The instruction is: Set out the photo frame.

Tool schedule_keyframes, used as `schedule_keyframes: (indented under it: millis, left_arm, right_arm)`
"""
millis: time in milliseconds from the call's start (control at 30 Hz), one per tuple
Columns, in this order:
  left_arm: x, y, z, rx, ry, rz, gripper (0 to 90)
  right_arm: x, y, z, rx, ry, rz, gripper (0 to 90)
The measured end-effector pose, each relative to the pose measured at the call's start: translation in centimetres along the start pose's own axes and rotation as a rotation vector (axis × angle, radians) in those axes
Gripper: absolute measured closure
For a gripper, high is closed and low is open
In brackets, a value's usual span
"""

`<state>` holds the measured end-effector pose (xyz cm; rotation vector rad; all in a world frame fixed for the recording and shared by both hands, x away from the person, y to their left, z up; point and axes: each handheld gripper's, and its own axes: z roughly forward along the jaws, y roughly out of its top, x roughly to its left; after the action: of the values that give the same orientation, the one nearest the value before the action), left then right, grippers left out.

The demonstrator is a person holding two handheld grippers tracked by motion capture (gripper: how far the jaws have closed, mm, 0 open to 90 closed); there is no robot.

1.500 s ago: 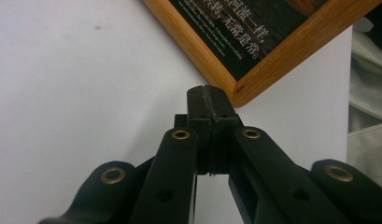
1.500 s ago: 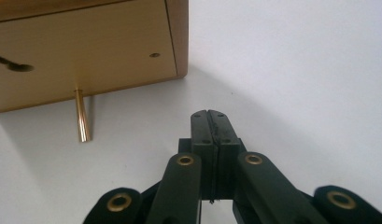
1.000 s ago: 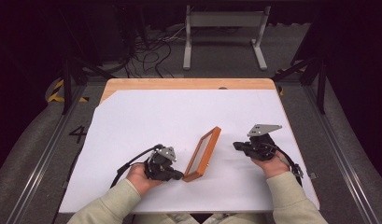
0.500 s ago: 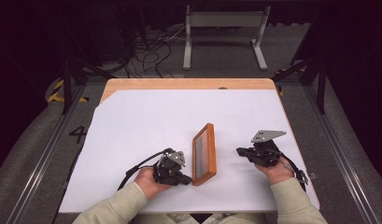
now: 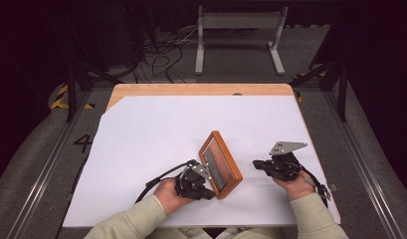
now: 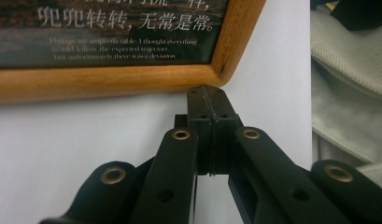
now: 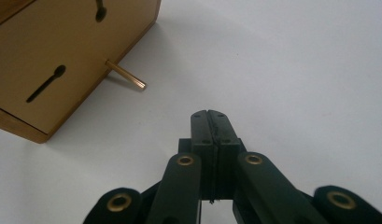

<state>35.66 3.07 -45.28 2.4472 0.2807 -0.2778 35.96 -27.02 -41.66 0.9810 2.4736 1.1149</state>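
A: Two tools are seen closed and empty. The left tool [image 5: 207, 191] is pressed against the frame [image 5: 220, 163], near the worktop's front edge.

B: A nudge is judged under way. Next, steady pushing is called for, with the right tool [image 5: 257, 165] bracing opposite.

Only the picture frame [image 5: 220, 164] blocks anything, propped up between both grippers; the rest of the white table [image 5: 156, 129] is wide open.
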Motion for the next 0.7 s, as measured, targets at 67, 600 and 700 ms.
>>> schedule_keyframes:
  millis: [67, 600, 700]
  left_arm:
    - [-0.1, 0.2, 0.2, -0.005, 0.004, 0.001, 89.7]
    - [-0.8, 2.3, 2.2, -0.033, 0.029, 0.001, 89.7]
    - [-0.8, 2.5, 2.2, -0.030, 0.029, 0.003, 89.7]
  right_arm:
    - [0.1, 0.0, -0.1, -0.001, 0.001, -0.003, 90.0]
    - [1.8, -0.6, -0.8, 0.025, 0.056, -0.036, 90.0]
    - [2.0, -0.8, -1.0, 0.031, 0.076, -0.035, 90.0]
